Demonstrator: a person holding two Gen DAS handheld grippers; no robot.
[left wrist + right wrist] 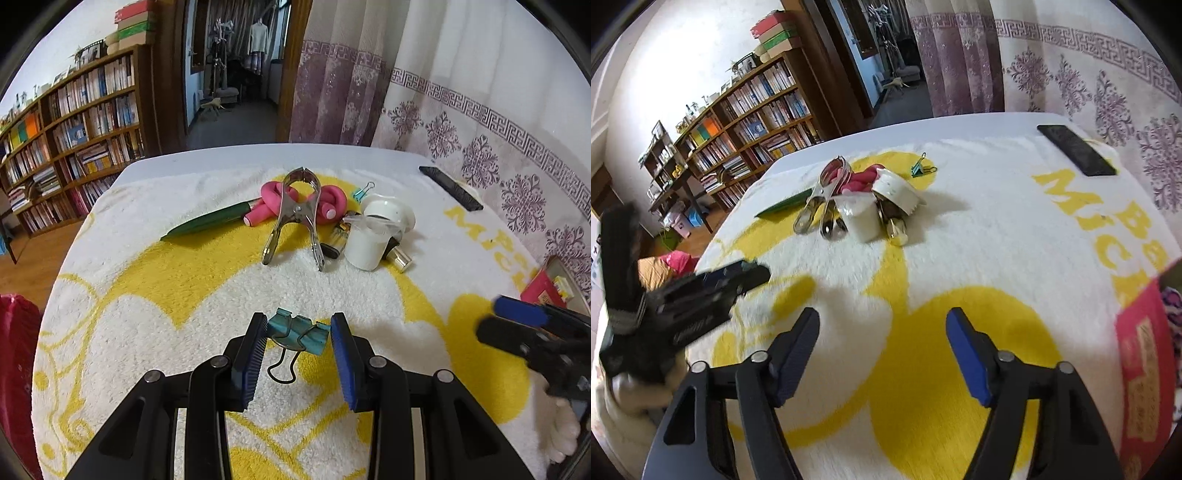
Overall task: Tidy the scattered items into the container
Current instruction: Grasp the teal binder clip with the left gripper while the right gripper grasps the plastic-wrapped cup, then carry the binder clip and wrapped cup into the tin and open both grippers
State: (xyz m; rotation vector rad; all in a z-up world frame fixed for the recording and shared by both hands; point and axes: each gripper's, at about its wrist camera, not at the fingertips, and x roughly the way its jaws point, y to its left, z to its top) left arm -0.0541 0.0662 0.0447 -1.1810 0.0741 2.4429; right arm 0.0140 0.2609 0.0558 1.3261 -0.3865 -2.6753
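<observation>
A teal binder clip (297, 332) sits pinched between the blue pads of my left gripper (299, 319), its wire handle hanging down over the yellow and white towel (221, 295). My right gripper (882, 315) stands open over the towel with nothing between its fingers; it also shows at the right edge of the left wrist view. A red container (1141, 354) lies at the right edge, partly cut off. Further back, a pile holds a metal spring clamp (295, 218), a pink foam curler (332, 206), a green pen (210, 223), a white cup (369, 243) and a gold tube (400, 258).
A second small teal binder clip (364, 192) lies behind the pile. A flat black object (1075, 149) rests at the far right corner near the patterned curtain. A bookshelf stands beyond the table's left side. Something red (14, 369) sits at the left edge.
</observation>
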